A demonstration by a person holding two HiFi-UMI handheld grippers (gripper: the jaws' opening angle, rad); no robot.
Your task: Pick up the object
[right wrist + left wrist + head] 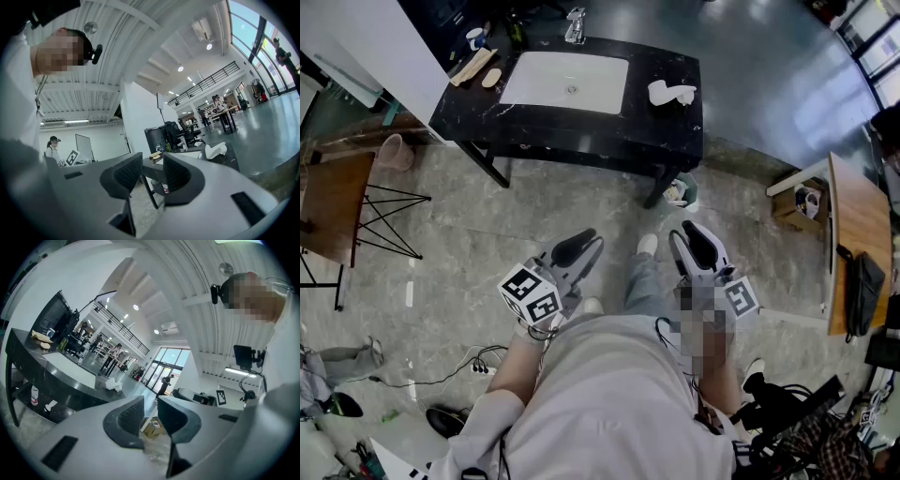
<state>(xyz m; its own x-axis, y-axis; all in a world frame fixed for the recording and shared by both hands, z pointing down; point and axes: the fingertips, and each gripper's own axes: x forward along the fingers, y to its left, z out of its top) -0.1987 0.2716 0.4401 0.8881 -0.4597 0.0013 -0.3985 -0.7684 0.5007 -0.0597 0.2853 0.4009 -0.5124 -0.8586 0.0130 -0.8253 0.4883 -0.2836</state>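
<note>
I cannot tell which item is the task's object. A black counter (581,129) with a white sink (565,82) stands ahead of me across the floor. A white crumpled thing (671,93) lies on its right end, also seen in the left gripper view (113,384) and the right gripper view (215,150). My left gripper (586,242) and right gripper (689,236) are held close to the person's body, far short of the counter. Both are open by a narrow gap, left (150,404) and right (153,161), with nothing between the jaws.
A faucet (575,25) and wooden items (474,66) sit on the counter. A small bin (680,190) stands by its right leg. A wooden table (333,202) is at the left, a wooden desk (858,234) at the right. Cables (473,361) lie on the floor.
</note>
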